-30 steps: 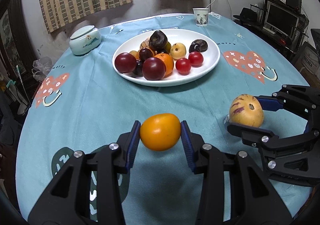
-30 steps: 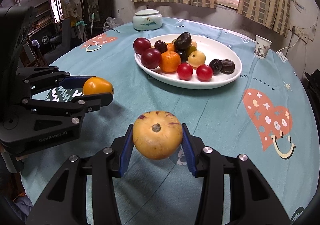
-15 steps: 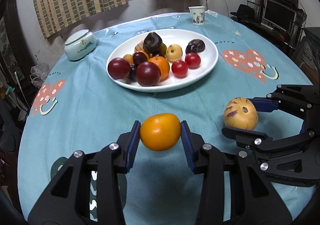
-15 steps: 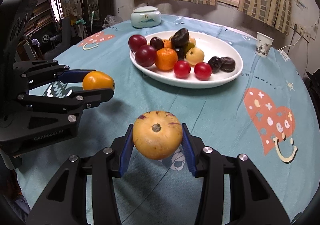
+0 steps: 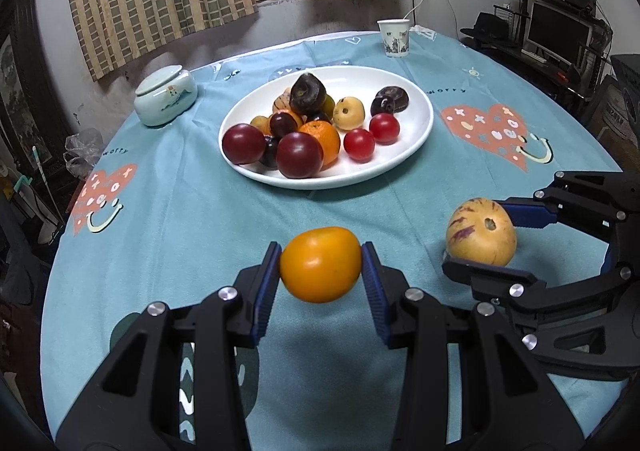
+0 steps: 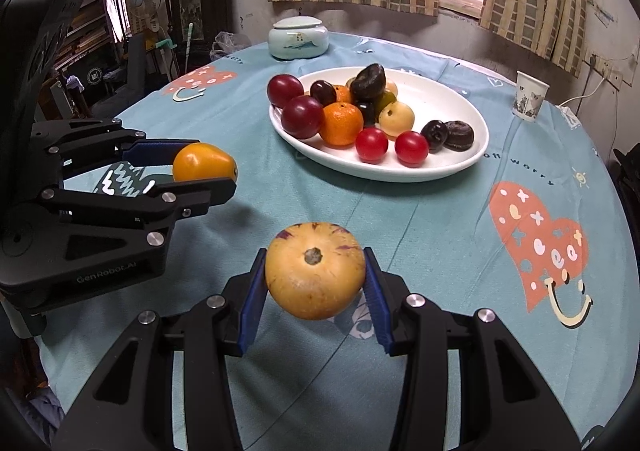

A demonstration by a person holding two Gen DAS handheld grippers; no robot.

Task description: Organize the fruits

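Two handheld grippers hover side by side above a teal-clothed round table, each carrying a fruit toward a white plate heaped with produce at the table's centre. The left gripper has its blue pads clamped on a smooth orange fruit, held clear of the cloth; the right gripper is closed on a larger yellow fruit with purple streaks, stem scar facing the lens, also lifted off the table. In the past second little has changed in the grips: both jaws hold at the same width and neither fruit has slipped. What has shifted is the framing from the left gripper, where the plate now sits a little lower and larger, suggesting a slight drift toward it, while the right hand stays put. Both fruits remain on the near side of the table, well apart from the plate, whose near and right portions show bare white among plums, a tangerine, red tomatoes and dark fruits. A lidded ceramic jar stands far left and a paper cup far right near the wall. The lifting appears done; carrying both fruits across to the plate and releasing them on its open side looks like the remaining work.
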